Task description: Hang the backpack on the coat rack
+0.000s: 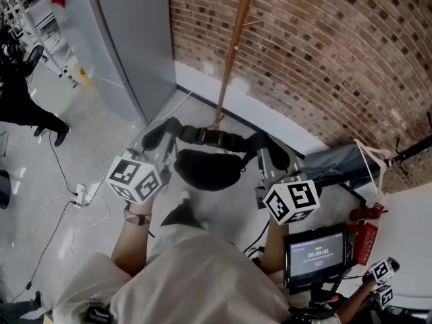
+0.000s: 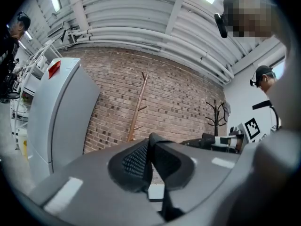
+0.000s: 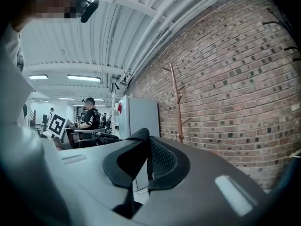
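I read this as a lab or workshop in an industrial hall. There is a bare brick wall [image 1: 324,52], exposed ceiling pipes [image 2: 141,27] and strip lights [image 3: 82,78]. Cables run across the polished floor [image 1: 88,127] to a power strip [image 1: 81,196]. Metal shelving [image 1: 34,19], a grey cabinet [image 1: 128,32] and a small monitor [image 1: 316,255] (a counter readout, I think) fit that. A wooden coat rack [image 1: 233,52] stands by the wall.

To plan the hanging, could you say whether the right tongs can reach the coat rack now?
Probably not yet: the coat rack stands farther off; open floor leaves the way free.
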A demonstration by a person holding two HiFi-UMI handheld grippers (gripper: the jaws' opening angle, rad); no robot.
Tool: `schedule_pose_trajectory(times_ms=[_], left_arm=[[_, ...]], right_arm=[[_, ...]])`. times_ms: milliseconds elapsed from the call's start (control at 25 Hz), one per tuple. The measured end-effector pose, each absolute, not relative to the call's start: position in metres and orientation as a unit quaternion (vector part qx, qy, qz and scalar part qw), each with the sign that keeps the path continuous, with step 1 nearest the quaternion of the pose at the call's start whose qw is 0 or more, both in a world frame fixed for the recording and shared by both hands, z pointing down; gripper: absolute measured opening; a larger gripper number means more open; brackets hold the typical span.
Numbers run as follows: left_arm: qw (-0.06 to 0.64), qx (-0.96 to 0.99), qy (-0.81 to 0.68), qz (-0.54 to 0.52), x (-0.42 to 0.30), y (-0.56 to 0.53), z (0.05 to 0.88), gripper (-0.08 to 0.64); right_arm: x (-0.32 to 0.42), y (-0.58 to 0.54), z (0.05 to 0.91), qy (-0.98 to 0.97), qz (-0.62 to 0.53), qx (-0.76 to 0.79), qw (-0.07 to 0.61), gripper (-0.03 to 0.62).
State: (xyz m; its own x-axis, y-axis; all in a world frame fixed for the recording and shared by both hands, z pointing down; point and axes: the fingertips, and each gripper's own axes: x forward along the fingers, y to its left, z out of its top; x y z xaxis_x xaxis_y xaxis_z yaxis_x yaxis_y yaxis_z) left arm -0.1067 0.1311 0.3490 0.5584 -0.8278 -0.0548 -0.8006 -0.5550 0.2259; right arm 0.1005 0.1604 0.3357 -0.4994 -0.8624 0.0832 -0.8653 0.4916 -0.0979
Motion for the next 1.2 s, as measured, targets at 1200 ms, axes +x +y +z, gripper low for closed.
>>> schedule_pose_trajectory(times_ms=[1200], left_arm=[[0.121,0.908,-0.394,-0.076,-0.081,-0.049,0.355,0.005]], right_arm=[[0.133,-0.008,0.319,-0.815,0.072,0.574,-0.048,0.008]])
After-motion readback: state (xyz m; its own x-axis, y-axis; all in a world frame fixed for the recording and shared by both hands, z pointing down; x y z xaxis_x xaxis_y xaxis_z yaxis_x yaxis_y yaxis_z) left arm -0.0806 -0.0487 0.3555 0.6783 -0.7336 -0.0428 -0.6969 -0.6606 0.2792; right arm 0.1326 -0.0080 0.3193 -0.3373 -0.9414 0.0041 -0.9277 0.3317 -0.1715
